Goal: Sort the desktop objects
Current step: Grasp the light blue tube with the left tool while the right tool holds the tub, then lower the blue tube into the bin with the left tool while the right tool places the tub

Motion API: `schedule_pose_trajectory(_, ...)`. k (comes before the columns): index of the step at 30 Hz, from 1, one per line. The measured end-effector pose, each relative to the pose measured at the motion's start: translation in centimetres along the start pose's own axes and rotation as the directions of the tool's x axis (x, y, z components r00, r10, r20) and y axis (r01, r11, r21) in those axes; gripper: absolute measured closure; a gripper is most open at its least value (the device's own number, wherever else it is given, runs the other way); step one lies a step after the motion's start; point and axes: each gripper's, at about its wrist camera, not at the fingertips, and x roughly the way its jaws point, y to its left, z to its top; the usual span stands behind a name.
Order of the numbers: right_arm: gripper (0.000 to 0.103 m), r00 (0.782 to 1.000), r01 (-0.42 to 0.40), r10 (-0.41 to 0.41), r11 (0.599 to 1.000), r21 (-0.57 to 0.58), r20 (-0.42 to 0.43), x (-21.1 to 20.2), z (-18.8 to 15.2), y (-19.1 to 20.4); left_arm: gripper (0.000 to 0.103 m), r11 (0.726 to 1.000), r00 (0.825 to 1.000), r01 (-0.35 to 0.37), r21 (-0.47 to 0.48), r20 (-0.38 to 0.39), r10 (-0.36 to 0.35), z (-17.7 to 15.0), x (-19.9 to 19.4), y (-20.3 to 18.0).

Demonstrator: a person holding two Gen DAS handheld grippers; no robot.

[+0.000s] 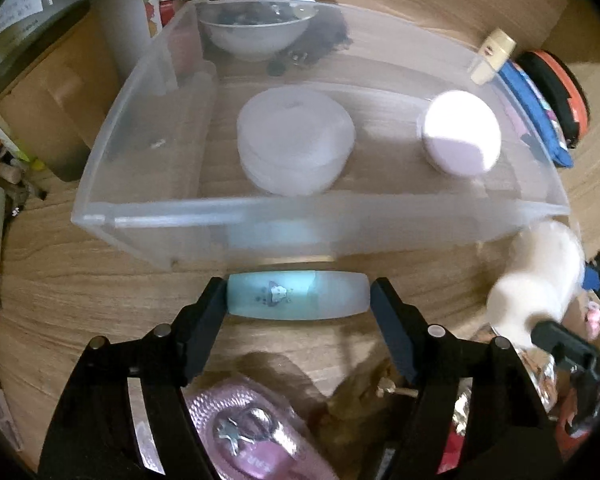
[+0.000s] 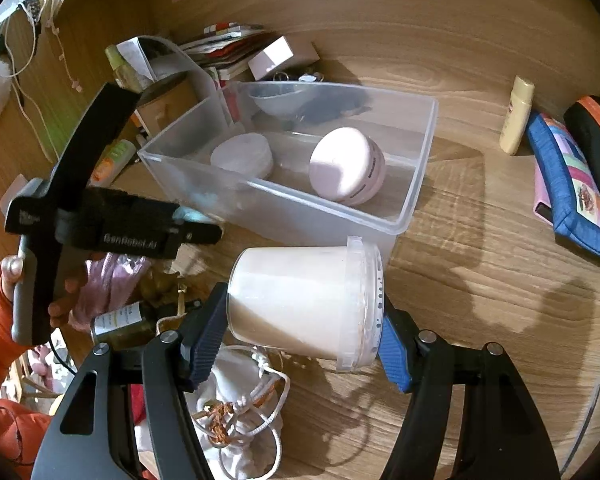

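The wood-grain table (image 2: pixel 480 184) is covered with scattered items, and a clear rectangular plastic bin (image 1: pixel 220 236) is set on it. Inside the bin, a frosted round lidded container (image 1: pixel 296 140) is seen at the middle and a pale pink dome-shaped device (image 1: pixel 462 134) toward the right wall, the two well apart. Just outside the bin's near wall, a white cylindrical plastic tub with a clear lid (image 2: pixel 304 300) is gripped on its side, above the table, by the right tool (image 2: pixel 302 332). A small light-blue tube with a frosted cap (image 1: pixel 298 296) is clamped end to end by the left tool (image 1: pixel 298 300), close to the bin's front wall. A yellow bottle (image 2: pixel 516 116) is seen beside a blue zip pouch (image 2: pixel 560 184).
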Motion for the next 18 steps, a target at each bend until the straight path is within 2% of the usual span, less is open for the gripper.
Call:
schedule_pose_trajectory(5,0.039,1.0,-0.009,0.009,1.0,0.01,0.027,-0.8,0.4,0.2,0.03,1.0,0.999,0.022,0.009,0.032,-0.022,-0.5,-1.4,1.1)
schedule_pose_trajectory(12,0.039,0.999,0.003,-0.003,1.0,-0.007,0.054,-2.2,0.6,1.2,0.03,0.999,0.994,0.039,0.037,0.099,-0.043,-2.0,-4.3,0.4)
schedule_pose_trajectory(15,0.039,0.997,0.012,-0.01,1.0,-0.017,0.071,-3.0,0.7,1.7,0.03,0.998,0.987,0.015,0.058,0.16,-0.025,-2.2,-5.9,0.1)
schedule_pose_trajectory(18,0.039,0.995,0.018,-0.015,1.0,-0.024,0.102,-4.0,0.9,2.1,0.03,0.996,0.971,-0.003,0.084,0.238,-0.018,-2.5,-8.0,-0.1)
